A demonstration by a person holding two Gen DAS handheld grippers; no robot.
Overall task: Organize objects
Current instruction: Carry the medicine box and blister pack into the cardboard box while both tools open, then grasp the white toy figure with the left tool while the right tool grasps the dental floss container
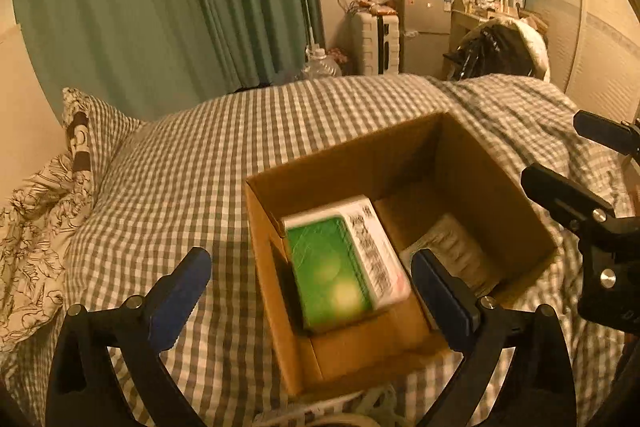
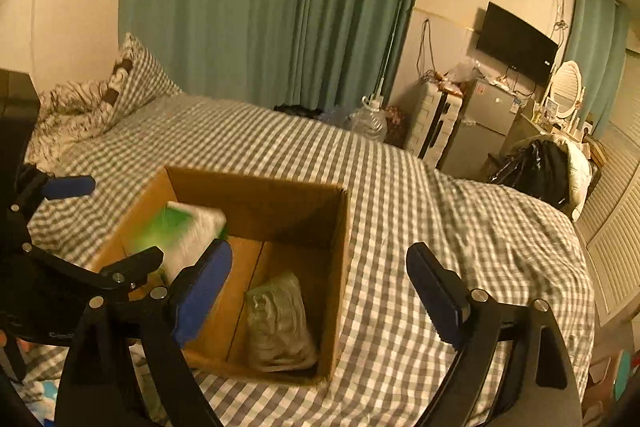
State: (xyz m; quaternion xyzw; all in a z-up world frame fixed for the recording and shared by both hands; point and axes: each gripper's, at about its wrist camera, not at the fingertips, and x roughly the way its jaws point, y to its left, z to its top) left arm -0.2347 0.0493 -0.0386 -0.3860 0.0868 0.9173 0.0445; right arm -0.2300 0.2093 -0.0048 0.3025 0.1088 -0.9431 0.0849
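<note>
Both grippers, left gripper (image 1: 310, 291) and right gripper (image 2: 320, 291), gape wide and empty over the cardboard box (image 1: 404, 345); green-and-white carton (image 1: 344, 263) sits inside below the left one, so next likely fetches another item.

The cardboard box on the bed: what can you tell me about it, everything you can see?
The cardboard box is plain brown corrugated card, open at the top, standing upright on the checked bedcover. Its walls are deep and unmarked. Inside, at one side, a green and white packet leans tilted; at the other side a clear plastic bag lies on the floor. Neither gripper touches the box.
</note>
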